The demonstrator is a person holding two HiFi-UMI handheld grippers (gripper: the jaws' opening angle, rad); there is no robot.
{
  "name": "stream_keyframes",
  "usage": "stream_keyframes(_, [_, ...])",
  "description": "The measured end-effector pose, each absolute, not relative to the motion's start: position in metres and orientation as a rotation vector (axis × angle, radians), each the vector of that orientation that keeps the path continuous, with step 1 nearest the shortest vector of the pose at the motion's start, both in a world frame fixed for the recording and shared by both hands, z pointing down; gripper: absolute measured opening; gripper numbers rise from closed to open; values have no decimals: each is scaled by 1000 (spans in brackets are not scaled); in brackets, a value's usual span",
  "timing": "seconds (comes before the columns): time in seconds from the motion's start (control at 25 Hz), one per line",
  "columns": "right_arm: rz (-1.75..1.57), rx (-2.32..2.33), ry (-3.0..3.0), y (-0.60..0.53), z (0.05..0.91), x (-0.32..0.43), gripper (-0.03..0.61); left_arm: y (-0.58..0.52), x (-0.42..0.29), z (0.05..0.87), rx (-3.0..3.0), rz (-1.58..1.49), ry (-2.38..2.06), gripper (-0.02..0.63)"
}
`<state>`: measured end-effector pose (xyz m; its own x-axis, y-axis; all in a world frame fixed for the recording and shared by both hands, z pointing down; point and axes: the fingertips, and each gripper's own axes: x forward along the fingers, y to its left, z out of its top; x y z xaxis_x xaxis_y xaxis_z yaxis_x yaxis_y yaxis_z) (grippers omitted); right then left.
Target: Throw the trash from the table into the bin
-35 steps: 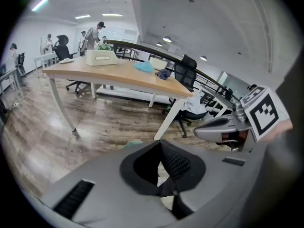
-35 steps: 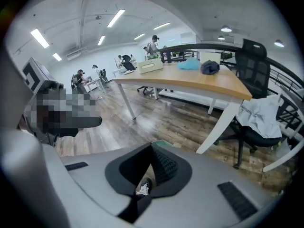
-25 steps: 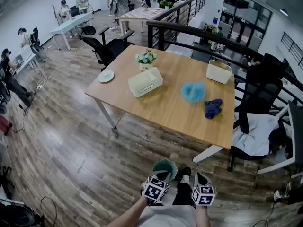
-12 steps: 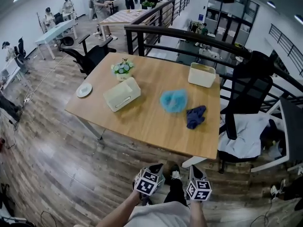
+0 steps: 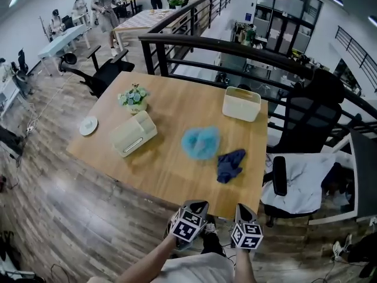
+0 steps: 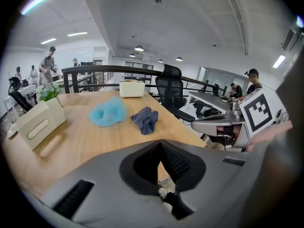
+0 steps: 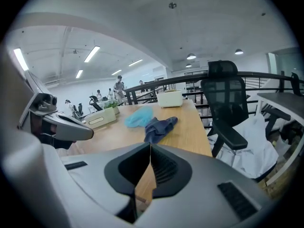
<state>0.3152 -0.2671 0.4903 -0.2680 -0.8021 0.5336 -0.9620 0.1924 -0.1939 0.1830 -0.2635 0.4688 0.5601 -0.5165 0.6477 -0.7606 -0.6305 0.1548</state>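
I hold both grippers low in front of me, just off the near edge of the worktop (image 5: 177,175) and close to its near right corner. In the head view the left gripper (image 5: 196,207) and the right gripper (image 5: 242,210) sit side by side, a little apart, and both point toward the wood.

In the left gripper view my left fingers (image 6: 178,163) are pressed together at the tips, with nothing between them. In the right gripper view my right fingers (image 7: 164,167) are together too, meeting along a thin line, and they are also empty.

The trash is on the worktop. A dark blue cloth (image 5: 230,165) lies crumpled near the near right corner. Just beside it, toward the middle and not touching it, sits a light blue bundle (image 5: 201,142). It may be a scrunched net or cap, but I cannot tell from here.

Nearer the left edge lies a cream box (image 5: 133,133) with a slot in its side. A small white plate (image 5: 88,125) sits at the left corner, and a little pot of flowers (image 5: 134,98) stands behind the box. A white basket (image 5: 241,103) stands at the far edge, by the dark railing (image 5: 194,46). A black office chair (image 5: 306,119) stands off the right edge.
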Motion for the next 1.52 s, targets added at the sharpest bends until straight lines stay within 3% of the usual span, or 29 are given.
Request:
stream_keyframes(0.4, [762, 1443, -2219, -358, 499, 327, 50, -341, 225, 474, 2302, 841, -1041, 28])
stream_keyframes(0.56, [742, 1295, -2258, -383, 506, 319, 153, -366, 231, 482, 2258, 844, -1058, 28])
stream_keyframes(0.84, [481, 921, -2314, -425, 527, 291, 407, -400, 232, 496, 2170, 839, -1110, 28])
stream_keyframes(1.0, [221, 610, -2342, -440, 546, 273, 482, -411, 225, 500, 2126, 836, -1142, 27])
stream_keyframes(1.44, [327, 444, -2283, -455, 591, 255, 485, -404, 194, 516, 2005, 802, -1222, 28])
stream_keyframes(1.52, [338, 460, -2278, -451, 594, 253, 463, -398, 185, 521, 1984, 793, -1237, 28])
